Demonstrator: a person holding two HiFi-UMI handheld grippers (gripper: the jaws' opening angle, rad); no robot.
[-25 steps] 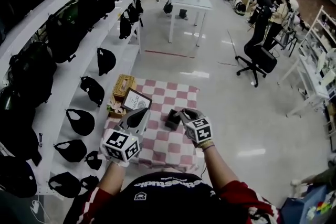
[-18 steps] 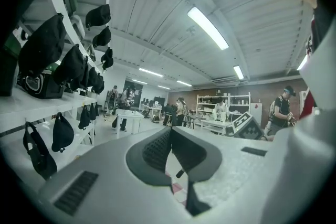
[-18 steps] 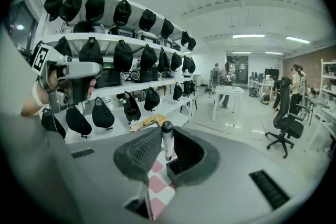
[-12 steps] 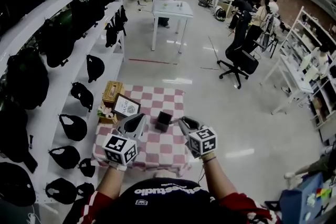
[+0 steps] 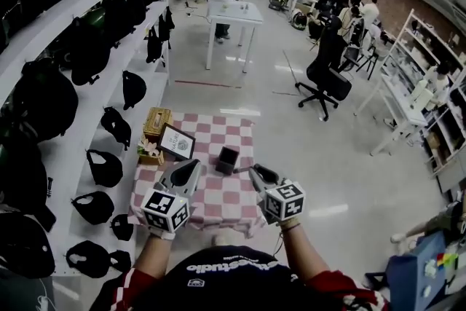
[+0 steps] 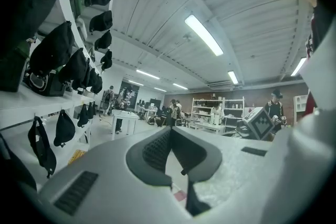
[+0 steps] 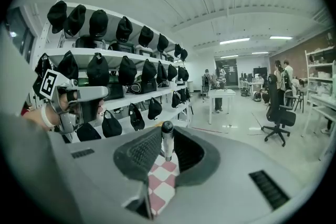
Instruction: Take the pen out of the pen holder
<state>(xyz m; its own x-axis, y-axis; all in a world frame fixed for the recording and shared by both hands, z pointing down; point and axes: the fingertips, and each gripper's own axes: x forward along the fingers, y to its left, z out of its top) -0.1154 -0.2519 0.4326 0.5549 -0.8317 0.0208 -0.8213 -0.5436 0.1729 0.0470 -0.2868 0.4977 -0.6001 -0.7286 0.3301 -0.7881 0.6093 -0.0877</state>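
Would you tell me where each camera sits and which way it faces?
Head view: on the person's head, looking steeply down at the checkered cloth, pen holder, left gripper, right gripper and the person's arms.
Left gripper view: rides the left gripper, tilted up towards the bag shelves and ceiling past shut, empty jaws; the person's torso at right.
Right gripper view: rides the right gripper, facing across the room, jaws shut on the pen; left hand shows.
Shared: the white table appears in all three.
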